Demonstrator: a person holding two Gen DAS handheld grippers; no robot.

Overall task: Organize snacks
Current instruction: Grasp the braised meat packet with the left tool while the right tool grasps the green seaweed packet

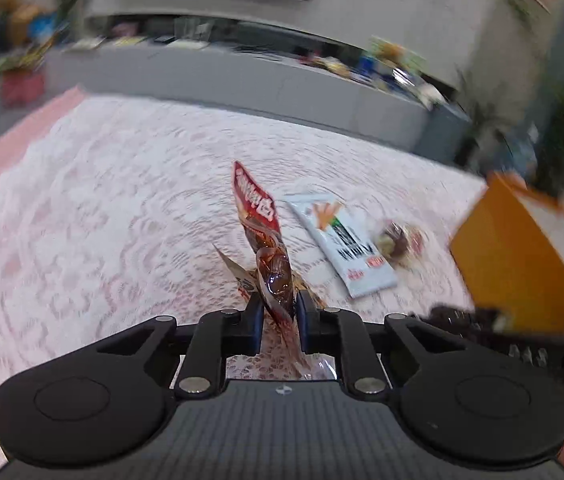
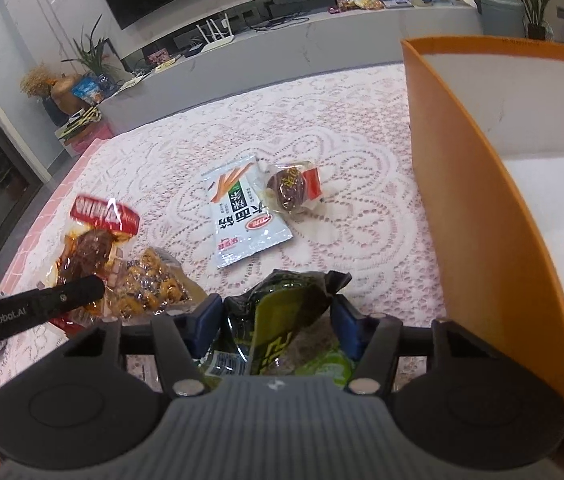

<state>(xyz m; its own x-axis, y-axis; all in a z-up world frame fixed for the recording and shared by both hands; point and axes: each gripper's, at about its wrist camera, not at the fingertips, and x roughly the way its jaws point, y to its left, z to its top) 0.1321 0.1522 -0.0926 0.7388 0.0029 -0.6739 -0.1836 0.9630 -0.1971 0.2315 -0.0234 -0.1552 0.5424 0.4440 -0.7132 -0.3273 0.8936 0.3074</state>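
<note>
Red pack (image 1: 260, 236): clamped in our left gripper (image 1: 278, 312), jaws drawn together on its lower end. Long axis runs straight out and up from the fingertips, standing clear of the bench (image 1: 122, 200). Clear glossy film, brown pieces inside, red printed header at the far tip. Crinkled, floppy; likely to swing.

Green pack (image 2: 282, 320): sits between the jaws of our right gripper (image 2: 278, 320), about half apart. Both blue pads lie against its sides, so we read it as gripped. Dark green foil, puffy, creased, lying along the gripper line.

Orange box (image 2: 482, 220): just right of the right gripper, wall tall and smooth, white inside, a red pack already showing in its near corner. From the left gripper it lies far to the right, so the right hand is much nearer. The left must cross over, we judge.

Still on the bench, ahead of both grippers: a white flat sachet (image 2: 242, 216), and a round brown sweet (image 2: 290, 192) in clear wrap touching its far-right corner. A bag of golden nuts (image 2: 150, 288) sits left of the right gripper. White lace cloth covers the bench.
</note>
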